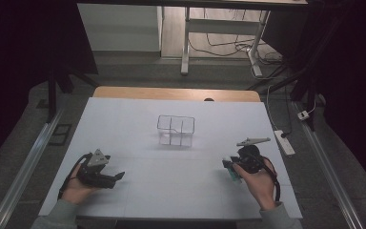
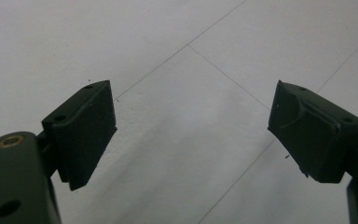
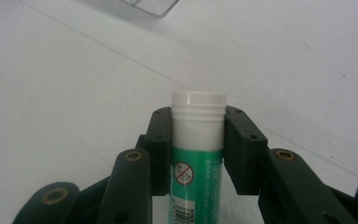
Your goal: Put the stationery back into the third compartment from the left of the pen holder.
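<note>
At the lower right of the high view, the right claw (image 1: 229, 168) is clamped on a green tube (image 1: 233, 174) with a white cap; in the right gripper view both pads press its neck just under the cap (image 3: 198, 100); at the lower left the left claw (image 1: 118, 177) stands wide apart over bare white tabletop (image 1: 181, 191); a clear divided box (image 1: 176, 130) sits near the frame's centre, well apart from both.

The green tube (image 3: 196, 161) with a white cap bears a round red prohibition sign and, lower down, a barcode; its small print is too blurred to read
</note>
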Action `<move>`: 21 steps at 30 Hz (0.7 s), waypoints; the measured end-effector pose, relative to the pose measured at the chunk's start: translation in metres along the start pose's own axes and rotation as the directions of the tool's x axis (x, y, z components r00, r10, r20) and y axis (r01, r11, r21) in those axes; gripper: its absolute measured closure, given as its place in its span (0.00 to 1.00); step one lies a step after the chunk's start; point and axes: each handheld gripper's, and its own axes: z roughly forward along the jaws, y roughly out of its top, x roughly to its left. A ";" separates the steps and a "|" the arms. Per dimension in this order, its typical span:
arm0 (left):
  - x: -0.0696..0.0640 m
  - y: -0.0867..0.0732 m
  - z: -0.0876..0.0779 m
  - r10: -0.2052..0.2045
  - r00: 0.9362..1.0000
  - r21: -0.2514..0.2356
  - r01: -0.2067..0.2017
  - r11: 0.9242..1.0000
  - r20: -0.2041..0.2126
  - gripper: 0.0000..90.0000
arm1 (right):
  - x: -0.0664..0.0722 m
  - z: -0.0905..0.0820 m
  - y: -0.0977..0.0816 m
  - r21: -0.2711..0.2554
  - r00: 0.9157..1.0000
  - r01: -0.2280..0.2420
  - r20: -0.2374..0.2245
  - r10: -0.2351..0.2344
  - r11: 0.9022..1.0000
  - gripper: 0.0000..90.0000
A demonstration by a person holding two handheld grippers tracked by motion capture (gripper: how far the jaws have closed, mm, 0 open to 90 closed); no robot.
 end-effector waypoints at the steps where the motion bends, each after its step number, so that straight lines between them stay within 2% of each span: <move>1: 0.000 0.000 0.000 0.001 1.000 0.000 -0.001 1.000 0.000 0.16 | -0.001 0.000 0.000 -0.007 1.000 0.000 -0.006 0.000 1.000 0.72; 8: 0.000 0.000 0.000 0.000 1.000 -0.002 0.000 1.000 -0.001 0.16 | -0.002 0.000 0.005 -0.057 1.000 -0.006 -0.027 0.005 0.998 0.72; 15: -0.001 0.000 -0.001 0.000 1.000 -0.002 0.000 1.000 -0.001 0.16 | -0.002 0.000 0.010 -0.128 0.999 -0.007 -0.049 0.001 0.992 0.72; 21: -0.001 0.000 -0.001 -0.001 1.000 -0.001 0.001 1.000 -0.001 0.16 | -0.003 0.004 0.014 -0.153 0.998 -0.006 -0.066 -0.004 0.988 0.72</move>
